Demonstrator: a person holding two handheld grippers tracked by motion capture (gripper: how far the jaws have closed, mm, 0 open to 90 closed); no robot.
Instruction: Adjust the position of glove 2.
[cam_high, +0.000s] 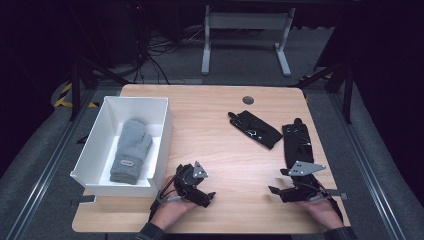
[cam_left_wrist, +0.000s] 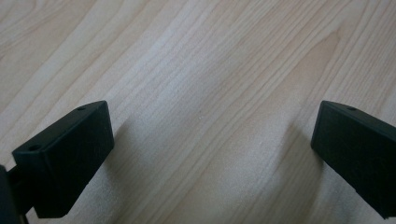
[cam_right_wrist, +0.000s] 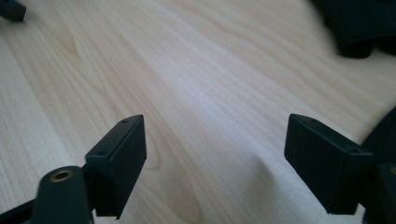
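A grey knitted mitten (cam_high: 131, 150) lies inside a white box (cam_high: 163, 131) at the table's left. Two black gloves lie on the wood at the right, one slanted (cam_high: 255, 129) and one lengthwise (cam_high: 296, 142). My left gripper (cam_high: 209, 196) rests low near the front edge, just right of the box. Its jaws stand open over bare wood (cam_left_wrist: 212, 135). My right gripper (cam_high: 278, 181) sits at the front right, just in front of the lengthwise glove. It is open too, with nothing between its fingers (cam_right_wrist: 215, 154). A black glove's edge (cam_right_wrist: 359, 23) shows beyond it.
The wooden table (cam_high: 220, 110) has a round cable grommet (cam_high: 248, 100) near its far edge. Beyond the table stand a desk frame's white legs (cam_high: 245, 45) and floor cables. Bare wood lies between the two grippers.
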